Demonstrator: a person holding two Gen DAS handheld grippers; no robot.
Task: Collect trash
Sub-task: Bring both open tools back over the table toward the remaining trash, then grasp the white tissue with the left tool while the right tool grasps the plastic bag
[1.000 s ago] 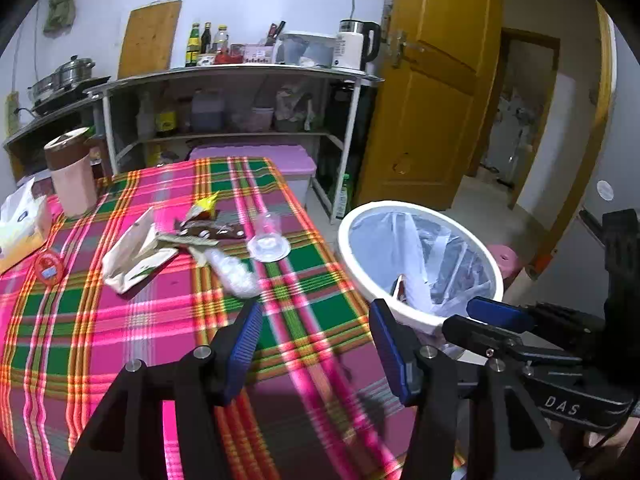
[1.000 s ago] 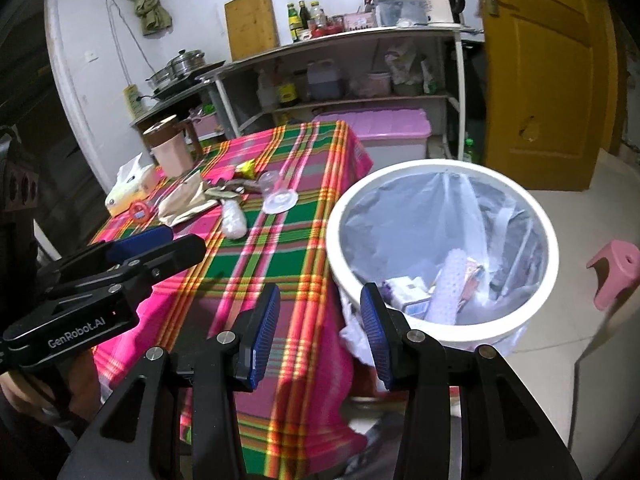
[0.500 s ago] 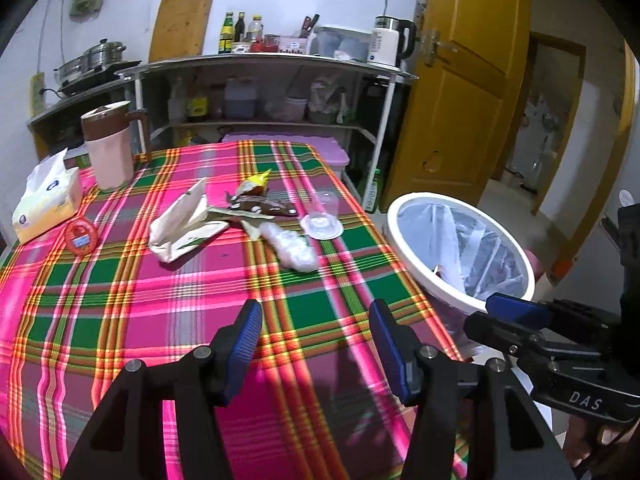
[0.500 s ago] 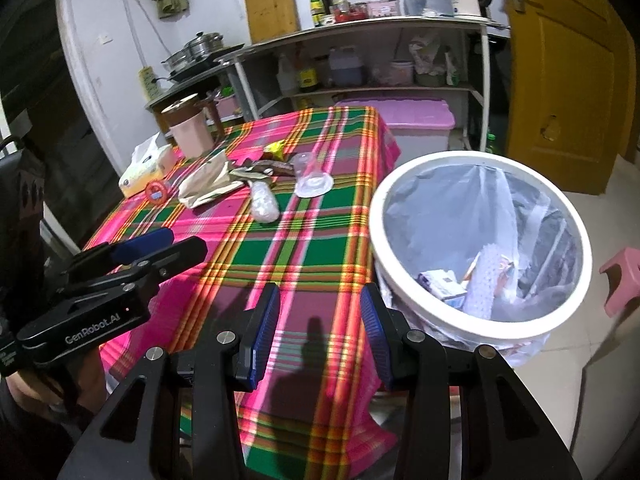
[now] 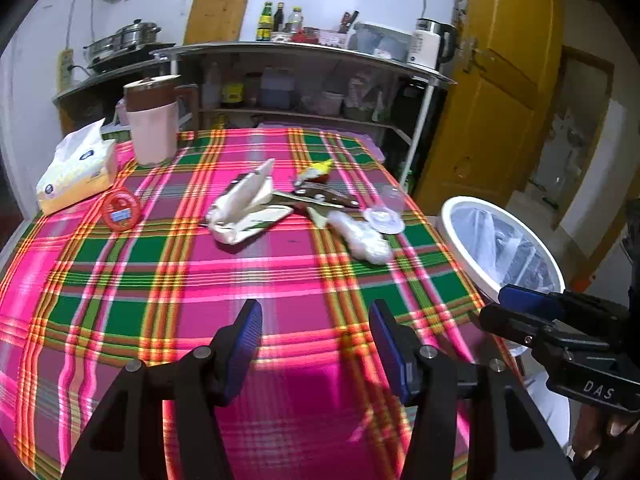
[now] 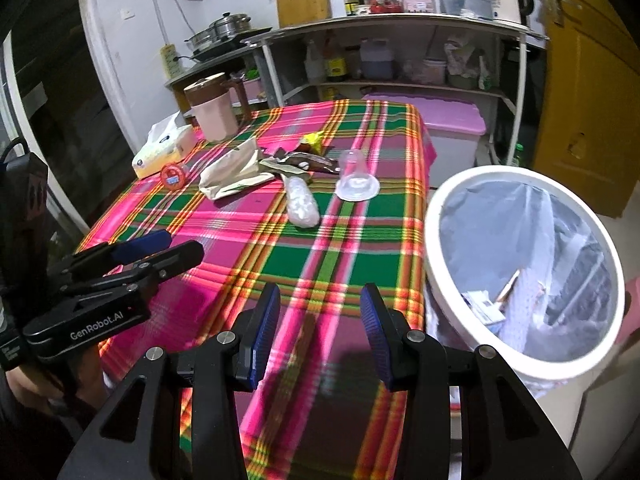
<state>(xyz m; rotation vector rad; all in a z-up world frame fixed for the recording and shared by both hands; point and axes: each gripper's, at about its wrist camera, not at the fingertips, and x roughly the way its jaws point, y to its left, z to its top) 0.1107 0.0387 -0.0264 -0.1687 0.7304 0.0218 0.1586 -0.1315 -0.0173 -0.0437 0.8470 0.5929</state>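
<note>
Trash lies in a cluster on the plaid tablecloth (image 5: 160,264): a beige paper bag (image 5: 246,210) (image 6: 236,170), a brown wrapper (image 5: 324,198) (image 6: 308,162), a yellow wrapper (image 5: 318,170) (image 6: 314,140), a crumpled clear plastic bag (image 5: 362,236) (image 6: 302,202) and an upturned clear plastic cup (image 5: 386,214) (image 6: 356,178). A white bin (image 5: 500,248) (image 6: 524,276) with a clear liner stands by the table's right side and holds some trash. My left gripper (image 5: 316,348) is open and empty over the near table. My right gripper (image 6: 318,332) is open and empty over the near right corner.
A pink jug (image 5: 152,120) (image 6: 212,110), a tissue box (image 5: 76,172) (image 6: 164,152) and a red round tape (image 5: 120,210) (image 6: 173,174) sit on the table's far left. Metal shelves (image 5: 304,80) and a yellow door (image 5: 496,92) stand behind. A pink-lidded box (image 6: 448,136) sits beyond the table.
Both grippers have swung left, away from the bin and toward the table. The trash cluster has come nearer the middle of both views. Both stay open and empty.
</note>
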